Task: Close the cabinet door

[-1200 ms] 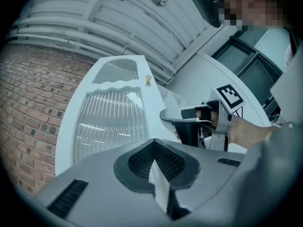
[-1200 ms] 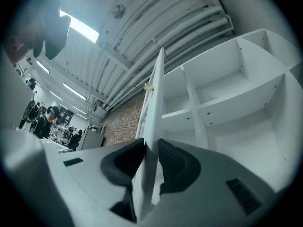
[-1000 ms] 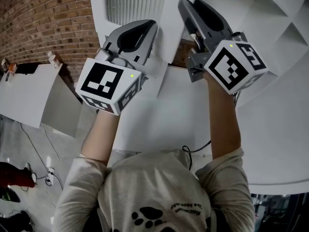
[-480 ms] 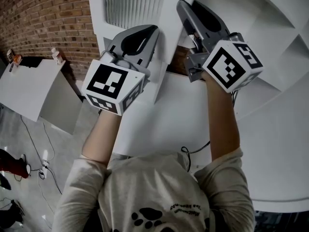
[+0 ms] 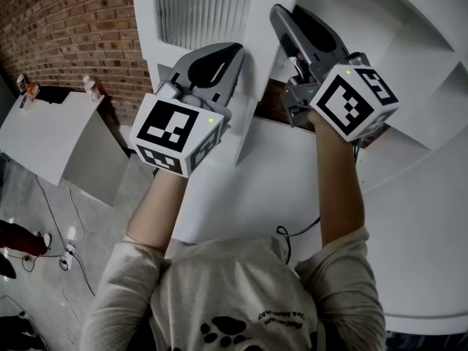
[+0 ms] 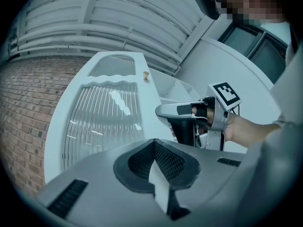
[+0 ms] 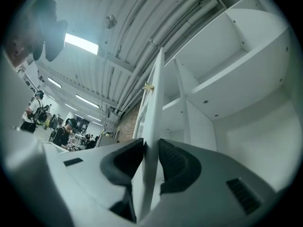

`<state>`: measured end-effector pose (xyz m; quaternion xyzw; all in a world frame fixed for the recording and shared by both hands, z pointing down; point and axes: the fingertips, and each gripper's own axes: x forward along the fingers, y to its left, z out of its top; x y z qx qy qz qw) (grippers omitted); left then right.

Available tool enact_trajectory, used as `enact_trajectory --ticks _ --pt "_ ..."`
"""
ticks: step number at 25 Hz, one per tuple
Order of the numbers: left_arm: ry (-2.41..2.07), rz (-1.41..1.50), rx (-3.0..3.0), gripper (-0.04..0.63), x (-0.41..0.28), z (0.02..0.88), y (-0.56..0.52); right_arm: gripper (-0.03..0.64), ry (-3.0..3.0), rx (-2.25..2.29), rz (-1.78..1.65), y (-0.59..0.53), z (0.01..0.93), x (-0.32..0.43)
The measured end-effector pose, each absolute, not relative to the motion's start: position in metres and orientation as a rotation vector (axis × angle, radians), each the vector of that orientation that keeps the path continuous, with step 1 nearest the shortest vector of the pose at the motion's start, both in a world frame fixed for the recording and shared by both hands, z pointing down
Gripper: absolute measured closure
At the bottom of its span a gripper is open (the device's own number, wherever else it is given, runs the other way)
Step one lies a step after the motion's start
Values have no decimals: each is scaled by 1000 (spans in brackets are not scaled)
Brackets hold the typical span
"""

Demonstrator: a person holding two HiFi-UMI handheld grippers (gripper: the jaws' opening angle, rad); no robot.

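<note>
The white cabinet door [image 5: 205,6] has a ribbed glass pane [image 6: 104,122] and a small brass knob [image 6: 146,75] [image 7: 148,86]. It stands ajar in front of the open white shelves [image 7: 227,65]. My right gripper [image 5: 281,20] [image 7: 150,155] is shut on this door's free edge, one pad on each face. It also shows in the left gripper view as the right gripper [image 6: 163,111] at the door's right edge. My left gripper [image 5: 232,57] [image 6: 158,174] sits lower and to the left. It is shut on the thin edge of a white panel [image 5: 245,126].
A brick wall [image 5: 66,28] runs along the left. A white table [image 5: 51,137] carries two small bottles [image 5: 90,86], and cables [image 5: 66,247] lie on the floor. More white shelves [image 5: 409,35] fill the right. People [image 7: 61,131] stand far back in the room.
Both grippers have shifted a little sideways, still clamped on the white edges. In the head view the left cube has slid right and slightly down.
</note>
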<state>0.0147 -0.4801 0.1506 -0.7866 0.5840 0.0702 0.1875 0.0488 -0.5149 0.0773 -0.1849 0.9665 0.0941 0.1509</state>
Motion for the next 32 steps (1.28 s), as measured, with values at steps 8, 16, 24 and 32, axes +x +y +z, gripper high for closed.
enact_trajectory --ticks 8,16,24,32 --pt "1651 181 -2214 588 21 153 -502 505 2778 -496 268 -532 78 48" --pt "1648 159 -2230 588 27 160 -515 503 2787 -491 259 -539 82 48" --pt "1620 136 -2261 588 33 161 -526 502 2790 -508 260 -544 83 48" --pt "1614 104 -2277 588 36 160 -537 499 2787 -535 255 -554 82 50"
